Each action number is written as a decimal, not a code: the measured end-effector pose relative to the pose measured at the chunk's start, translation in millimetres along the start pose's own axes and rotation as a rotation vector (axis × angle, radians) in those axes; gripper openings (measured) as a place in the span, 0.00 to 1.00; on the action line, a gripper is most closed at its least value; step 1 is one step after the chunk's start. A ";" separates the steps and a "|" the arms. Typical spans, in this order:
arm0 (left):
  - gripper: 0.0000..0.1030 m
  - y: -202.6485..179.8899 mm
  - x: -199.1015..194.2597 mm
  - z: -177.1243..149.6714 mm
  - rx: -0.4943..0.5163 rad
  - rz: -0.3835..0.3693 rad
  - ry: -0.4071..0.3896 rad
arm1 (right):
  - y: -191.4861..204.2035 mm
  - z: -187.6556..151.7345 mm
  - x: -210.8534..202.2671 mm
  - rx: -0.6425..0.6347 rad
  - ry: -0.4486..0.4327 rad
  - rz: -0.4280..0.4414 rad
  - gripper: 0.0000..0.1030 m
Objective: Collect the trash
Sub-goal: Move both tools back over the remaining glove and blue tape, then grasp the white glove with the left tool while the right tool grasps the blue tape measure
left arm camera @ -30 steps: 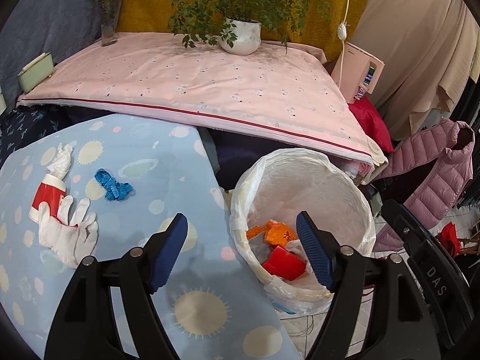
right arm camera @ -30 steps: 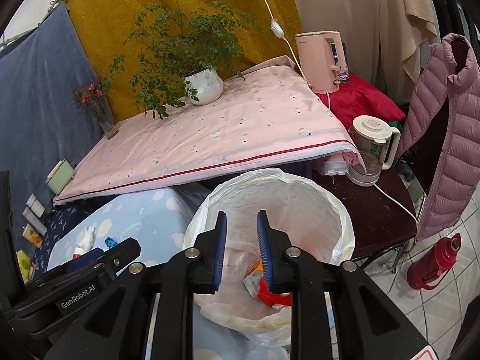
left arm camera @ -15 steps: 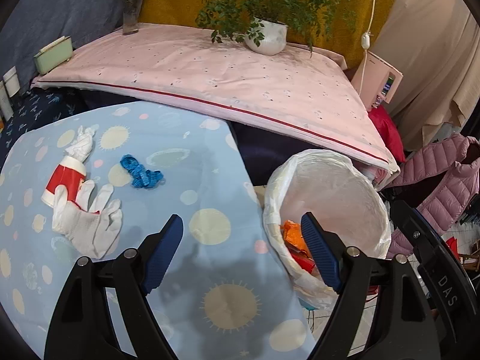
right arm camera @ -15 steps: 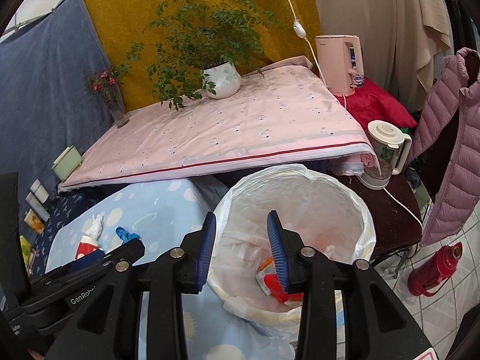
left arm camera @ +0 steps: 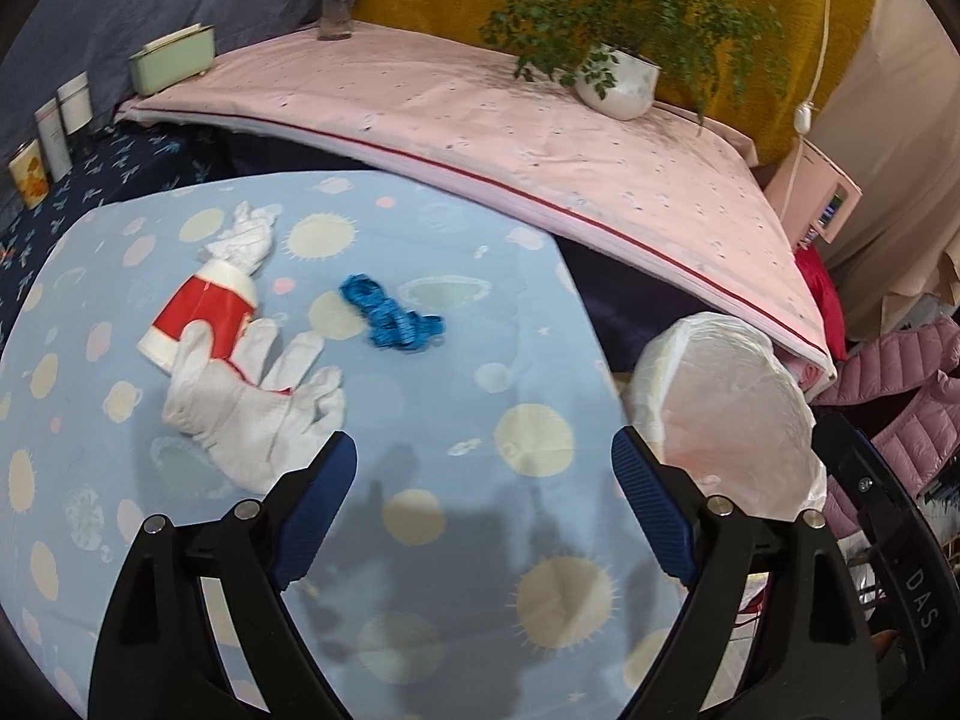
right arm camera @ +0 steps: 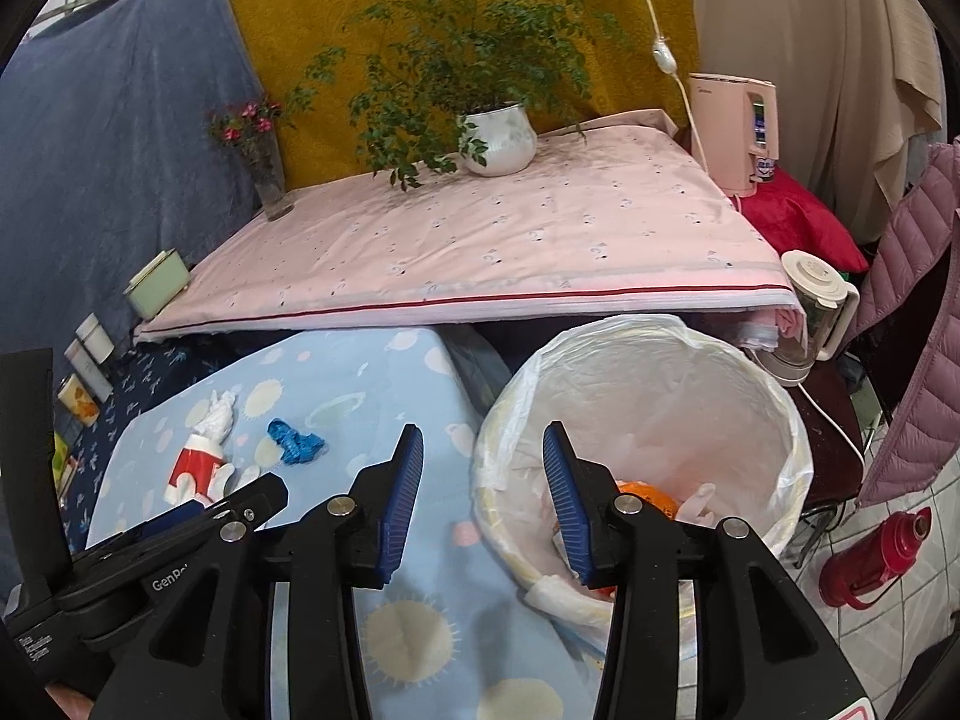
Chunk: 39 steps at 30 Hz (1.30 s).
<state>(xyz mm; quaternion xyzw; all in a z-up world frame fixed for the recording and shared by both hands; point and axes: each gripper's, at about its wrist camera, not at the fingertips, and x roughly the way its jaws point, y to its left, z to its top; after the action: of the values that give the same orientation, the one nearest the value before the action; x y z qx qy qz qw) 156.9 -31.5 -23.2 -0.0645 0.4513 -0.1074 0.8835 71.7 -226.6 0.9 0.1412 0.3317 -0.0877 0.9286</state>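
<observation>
Trash left of the bin (right arm camera: 774, 420): white glove (left arm camera: 252, 414), blue scrap (left arm camera: 390, 318).
We hold both grippers, left (left arm camera: 483, 507) and right (right arm camera: 480, 501), empty, fingers apart, ready to grab.

We are in a lived-in home room. A pink quilt (right arm camera: 480, 246) covers a raised surface, and on it stand a potted plant (right arm camera: 501, 132) and a vase of flowers (right arm camera: 264, 174). To the quilt's right sit a pink kettle (right arm camera: 735, 132), a blender jug (right arm camera: 813, 306) and a hanging puffer jacket (right arm camera: 918, 312); a red thermos (right arm camera: 870, 558) stands on the tiled floor.
</observation>
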 end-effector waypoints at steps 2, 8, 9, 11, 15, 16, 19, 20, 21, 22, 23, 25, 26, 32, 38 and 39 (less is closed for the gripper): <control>0.81 12.5 0.8 -1.4 -0.021 0.011 0.004 | 8.6 -1.8 3.1 -0.013 0.008 0.007 0.40; 0.81 56.2 7.7 -4.8 -0.109 0.067 0.021 | 33.5 -7.4 12.9 -0.054 0.034 0.030 0.40; 0.81 63.8 9.3 -5.6 -0.126 0.077 0.024 | 38.0 -9.1 14.9 -0.061 0.038 0.033 0.40; 0.81 81.5 13.7 -7.4 -0.169 0.100 0.033 | 45.8 -11.6 19.6 -0.072 0.048 0.041 0.40; 0.81 112.6 23.3 -9.5 -0.247 0.128 0.051 | 61.9 -16.8 29.4 -0.102 0.071 0.055 0.40; 0.81 118.5 25.5 -9.8 -0.259 0.133 0.053 | 66.7 -18.8 32.4 -0.111 0.077 0.059 0.40; 0.81 135.7 33.8 -10.3 -0.286 0.146 0.061 | 79.6 -23.6 41.6 -0.134 0.096 0.069 0.40; 0.81 140.3 36.5 -10.1 -0.293 0.148 0.063 | 83.0 -24.5 44.5 -0.141 0.102 0.071 0.40; 0.81 145.7 39.7 -10.0 -0.300 0.149 0.067 | 87.0 -25.7 47.7 -0.148 0.109 0.073 0.40; 0.81 149.2 42.7 -9.7 -0.306 0.144 0.071 | 91.4 -26.4 51.2 -0.154 0.114 0.075 0.40; 0.81 151.5 45.3 -9.0 -0.309 0.136 0.074 | 95.4 -27.4 54.6 -0.160 0.120 0.076 0.40; 0.79 155.6 49.8 -7.6 -0.305 0.126 0.077 | 103.5 -28.9 60.7 -0.169 0.130 0.080 0.40; 0.76 156.6 51.8 -6.9 -0.298 0.119 0.079 | 107.3 -29.2 64.3 -0.175 0.134 0.081 0.40; 0.56 154.9 61.5 -3.1 -0.264 0.098 0.090 | 128.4 -26.2 92.6 -0.201 0.161 0.101 0.40; 0.24 153.1 64.6 1.3 -0.255 0.082 0.105 | 149.6 -21.6 127.9 -0.236 0.194 0.105 0.40; 0.17 152.3 65.2 2.3 -0.253 0.077 0.106 | 152.1 -20.6 134.5 -0.236 0.202 0.108 0.40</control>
<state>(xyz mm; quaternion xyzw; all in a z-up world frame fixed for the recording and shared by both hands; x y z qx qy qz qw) 215.9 99.8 -105.0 -0.1523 0.5095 -0.0187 0.8467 201.4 -85.6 -69.5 0.0569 0.4235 0.0163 0.9040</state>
